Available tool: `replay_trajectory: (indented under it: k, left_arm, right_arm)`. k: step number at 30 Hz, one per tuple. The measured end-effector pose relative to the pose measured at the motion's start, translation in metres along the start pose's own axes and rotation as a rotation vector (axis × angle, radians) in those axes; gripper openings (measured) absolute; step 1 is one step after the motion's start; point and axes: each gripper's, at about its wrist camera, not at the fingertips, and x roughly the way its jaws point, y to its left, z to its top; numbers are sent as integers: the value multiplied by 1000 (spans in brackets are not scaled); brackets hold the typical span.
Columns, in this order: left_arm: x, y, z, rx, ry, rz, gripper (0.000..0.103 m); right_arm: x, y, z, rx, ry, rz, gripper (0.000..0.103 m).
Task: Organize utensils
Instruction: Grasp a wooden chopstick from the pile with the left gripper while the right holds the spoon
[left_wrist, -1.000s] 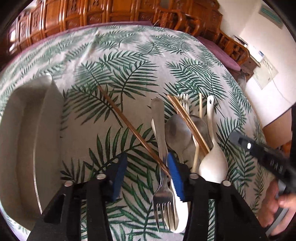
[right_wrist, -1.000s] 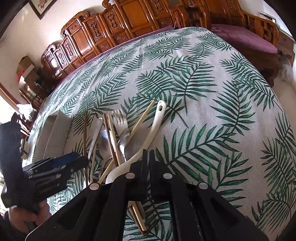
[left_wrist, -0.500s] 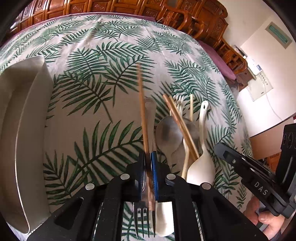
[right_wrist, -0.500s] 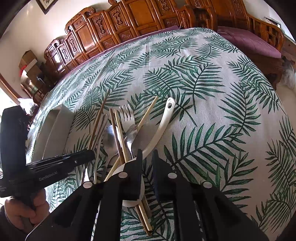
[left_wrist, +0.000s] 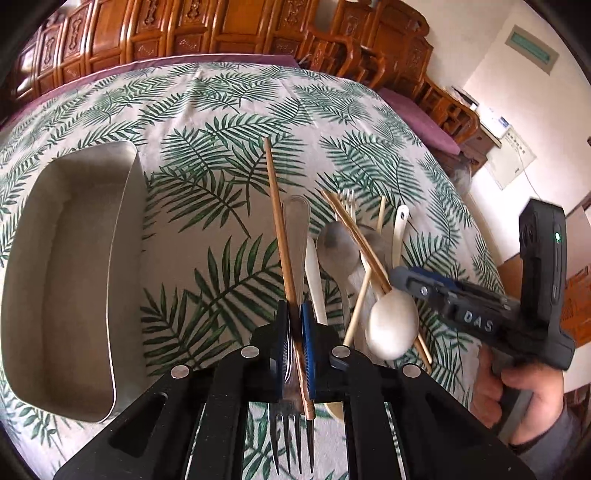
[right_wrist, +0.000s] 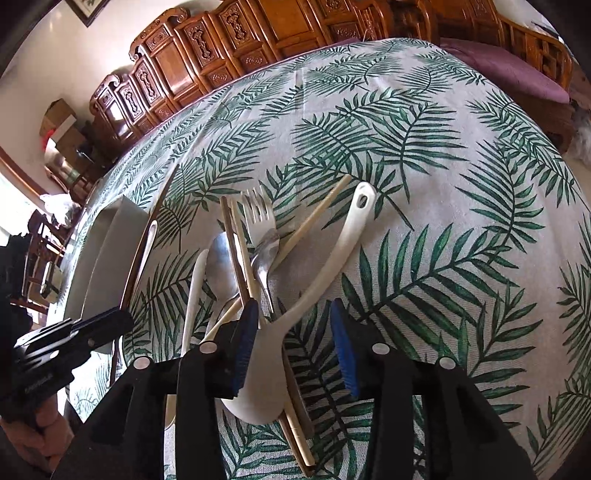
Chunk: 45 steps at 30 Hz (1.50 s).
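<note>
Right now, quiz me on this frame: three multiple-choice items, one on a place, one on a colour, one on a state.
1. In the left wrist view, the metal tray lies: A left of the utensil pile; B right of it; C under it.
2. The left gripper has pads coloured: A red; B blue; C yellow.
3. The left gripper is: A open; B shut on a brown chopstick; C shut on a cup.
Answers: A, the tray sits apart at the left; B, blue strips face the gap; B, the chopstick is pinched between the pads.
</note>
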Motion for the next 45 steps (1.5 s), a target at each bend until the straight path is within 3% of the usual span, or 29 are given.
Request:
replay_trajectory:
  k: [6, 7, 12, 28, 36, 45]
  left_arm:
    - [11, 9, -6, 7, 34, 42, 7]
    - [13, 10, -8, 7, 40, 48, 7]
    - [20, 16, -11, 1, 73, 68, 7]
    - [20, 27, -3, 13, 64, 116, 8]
    - [22, 26, -4, 50, 62, 124, 0]
    - [-3, 15, 1, 109, -12, 149, 0]
  right_arm:
    - [0, 2, -1, -14, 5, -15, 41]
    - [1, 2, -1, -12, 11, 1, 33]
    - [-2, 5, 2, -37, 11, -17, 13]
    - [-7, -4, 5, -26, 6, -22, 11]
    - [-7, -4, 5, -29, 6, -21, 11]
    - [-21, 6, 10, -63, -30, -16, 6]
